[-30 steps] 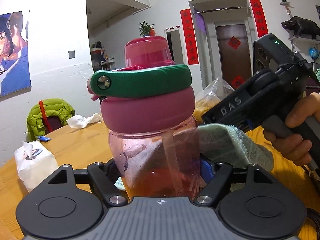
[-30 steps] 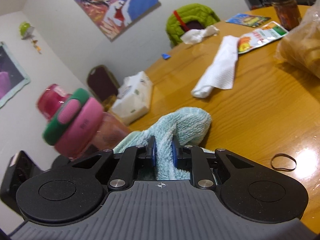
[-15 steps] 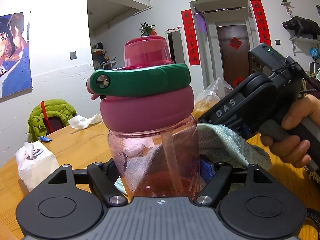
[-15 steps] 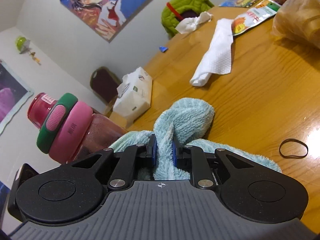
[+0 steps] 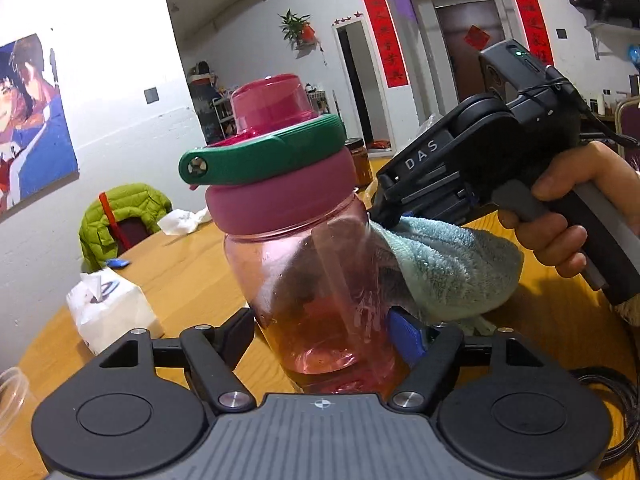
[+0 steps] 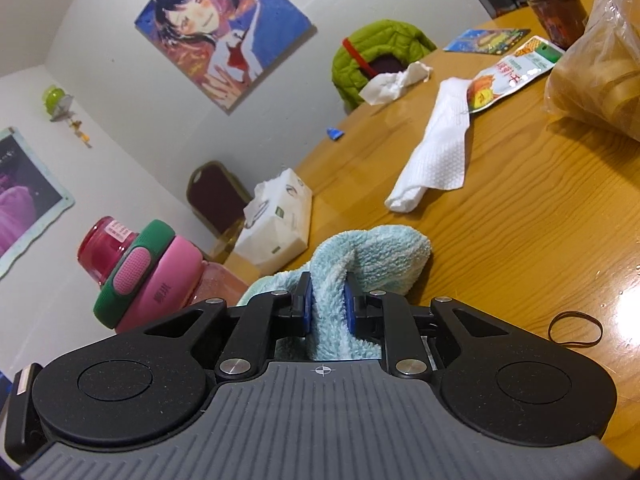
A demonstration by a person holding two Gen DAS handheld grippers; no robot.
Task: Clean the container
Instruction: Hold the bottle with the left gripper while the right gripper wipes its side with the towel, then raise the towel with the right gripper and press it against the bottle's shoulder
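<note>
My left gripper (image 5: 322, 336) clamps the pink bottle (image 5: 316, 280) low on its body, and its jaws have just been closing a little further onto it. The bottle stands tilted above the wooden table (image 6: 520, 208), with a pink collar, a green handle ring (image 5: 264, 152) and a red cap (image 5: 272, 100). There is raised lettering on the collar in my right view, but I cannot read it.

My right gripper (image 6: 326, 306) pinches a light blue towel (image 6: 372, 252) tight between its blue pads. In the left view the towel presses against the bottle's right side, and the gripper body above it reads "DAS". A hand (image 5: 576, 204) holds its grip.

Farther off on the table I see a tissue pack (image 6: 280, 216), a paper towel (image 6: 436, 148), a snack packet (image 6: 516, 72) with Chinese print too small to read, a jar (image 6: 556, 0), a plastic bag (image 6: 600, 64) and a rubber band (image 6: 576, 328). Red banners (image 5: 382, 32) with Chinese characters frame the doorway; I cannot make them out.
</note>
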